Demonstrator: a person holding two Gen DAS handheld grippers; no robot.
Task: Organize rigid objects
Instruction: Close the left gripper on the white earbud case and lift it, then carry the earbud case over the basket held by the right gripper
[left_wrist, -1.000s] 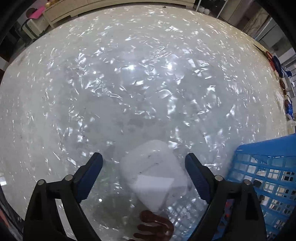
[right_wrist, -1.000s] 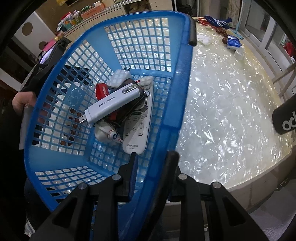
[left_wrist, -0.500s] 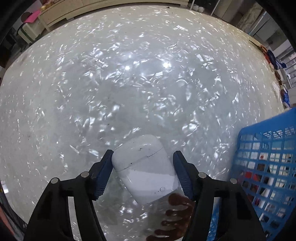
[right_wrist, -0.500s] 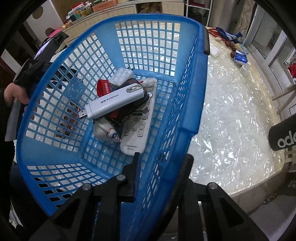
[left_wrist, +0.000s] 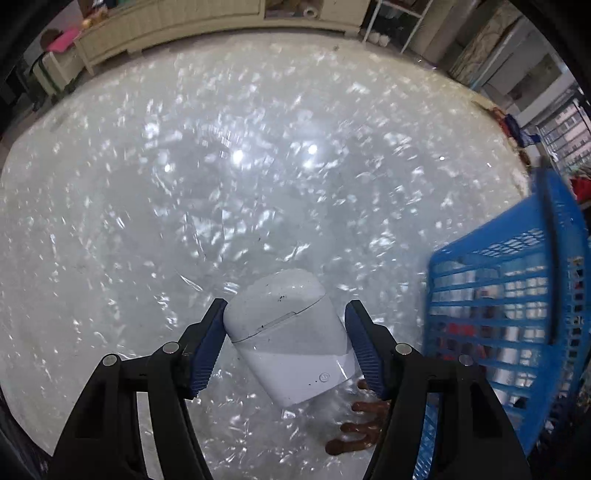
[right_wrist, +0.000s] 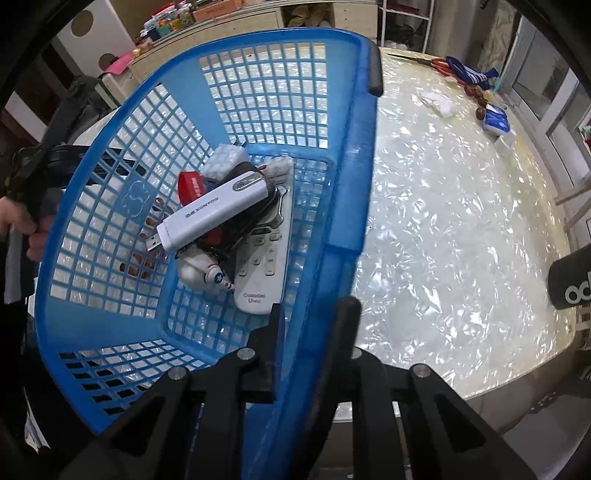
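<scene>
A white earbud case (left_wrist: 291, 332) hangs above the shiny pearl-patterned table (left_wrist: 221, 184), with my left gripper (left_wrist: 287, 314) shut on its two sides. The blue plastic basket (left_wrist: 506, 295) stands just to its right. In the right wrist view my right gripper (right_wrist: 312, 310) has its jaws closing tight on the blue basket's (right_wrist: 354, 147) side wall, one finger inside and one outside. In the basket lie a white USB stick (right_wrist: 218, 214), a white remote (right_wrist: 264, 266), a red item (right_wrist: 192, 186) and a small white figure (right_wrist: 199, 271).
A dark brown lumpy thing (left_wrist: 354, 432) lies on the table below the case. Red scissors (right_wrist: 439, 66), white tissue (right_wrist: 439, 103) and a blue packet (right_wrist: 496, 120) sit at the far right edge. A black object with white letters (right_wrist: 572, 280) juts in at the right.
My left gripper closed on the earbud case, lifted it off the table and carried it toward the basket. The right gripper's jaws narrowed onto the basket wall, and the basket shifted a little.
</scene>
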